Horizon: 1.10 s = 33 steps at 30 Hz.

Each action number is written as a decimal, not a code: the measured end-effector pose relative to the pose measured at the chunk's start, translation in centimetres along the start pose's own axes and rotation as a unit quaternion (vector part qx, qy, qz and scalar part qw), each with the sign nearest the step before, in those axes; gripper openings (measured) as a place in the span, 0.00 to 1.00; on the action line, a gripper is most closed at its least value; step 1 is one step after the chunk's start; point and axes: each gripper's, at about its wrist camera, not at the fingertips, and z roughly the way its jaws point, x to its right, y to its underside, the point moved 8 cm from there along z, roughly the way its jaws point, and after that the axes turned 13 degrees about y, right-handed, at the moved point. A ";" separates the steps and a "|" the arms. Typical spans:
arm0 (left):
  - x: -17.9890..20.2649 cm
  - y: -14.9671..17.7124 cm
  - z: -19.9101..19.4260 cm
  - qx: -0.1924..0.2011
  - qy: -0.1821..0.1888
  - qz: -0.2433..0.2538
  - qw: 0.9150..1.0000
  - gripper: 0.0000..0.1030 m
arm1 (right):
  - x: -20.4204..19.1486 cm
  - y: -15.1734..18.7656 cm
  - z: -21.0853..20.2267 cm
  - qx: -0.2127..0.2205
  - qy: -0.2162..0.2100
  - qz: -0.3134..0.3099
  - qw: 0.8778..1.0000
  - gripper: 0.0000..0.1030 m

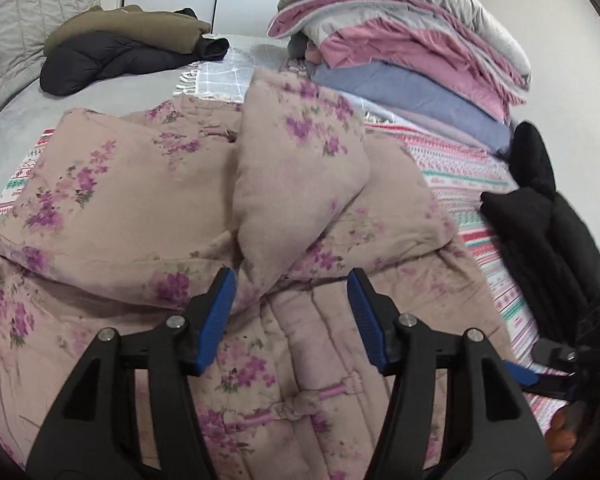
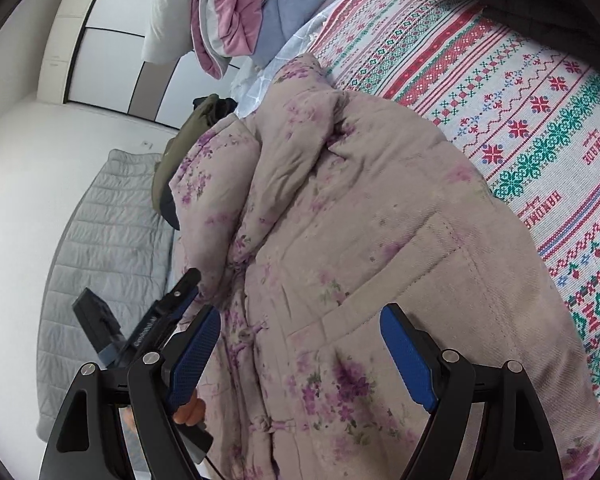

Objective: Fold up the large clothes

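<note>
A padded beige jacket with purple flowers (image 1: 172, 200) lies on the patterned bedspread (image 1: 472, 176), both sleeves folded in over its front. My left gripper (image 1: 292, 280) hangs open and empty just above the jacket's knot-button front. My right gripper (image 2: 300, 316) is open and empty over the jacket (image 2: 360, 208) near its patch pocket. The right gripper also shows at the right edge of the left wrist view (image 1: 540, 376), and the left gripper shows at the left of the right wrist view (image 2: 172, 300).
A stack of folded pink, blue and grey bedding (image 1: 412, 48) stands at the back right. An olive jacket and a dark puffer jacket (image 1: 112, 48) lie at the back left. A black garment (image 1: 548, 216) lies at the right. A grey quilted headboard (image 2: 100, 240) borders the bed.
</note>
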 end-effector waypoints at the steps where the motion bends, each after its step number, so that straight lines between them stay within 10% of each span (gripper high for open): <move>1: 0.5 -0.3 -0.3 0.004 0.006 -0.001 1.000 0.64 | 0.0 -0.2 0.2 -0.001 -0.002 0.005 1.000 0.81; 6: 2.4 -2.7 4.5 -0.014 -0.022 -0.006 1.000 0.78 | 1.2 -0.6 0.4 -0.003 -0.004 0.029 1.000 0.81; 10: -0.7 -4.7 5.6 0.004 -0.129 -0.060 0.990 0.78 | 1.8 -0.8 0.1 -0.006 -0.014 0.041 0.999 0.81; 15: -4.2 -6.4 3.8 0.090 -0.088 -0.182 0.975 0.78 | 2.2 -1.1 -0.2 -0.007 -0.023 0.054 0.998 0.81; 20: -2.6 -5.9 9.4 0.029 0.070 -0.277 0.958 0.75 | 1.8 -0.9 -0.4 -0.013 -0.039 0.055 0.998 0.81; 27: 7.3 -4.8 7.6 0.042 0.152 -0.111 0.981 0.77 | 3.3 -1.6 -1.0 -0.002 -0.039 0.089 0.995 0.81; 33: 8.7 -2.7 9.5 -0.005 0.081 -0.052 0.995 0.77 | 3.3 -1.6 -0.7 0.002 -0.027 0.087 0.996 0.81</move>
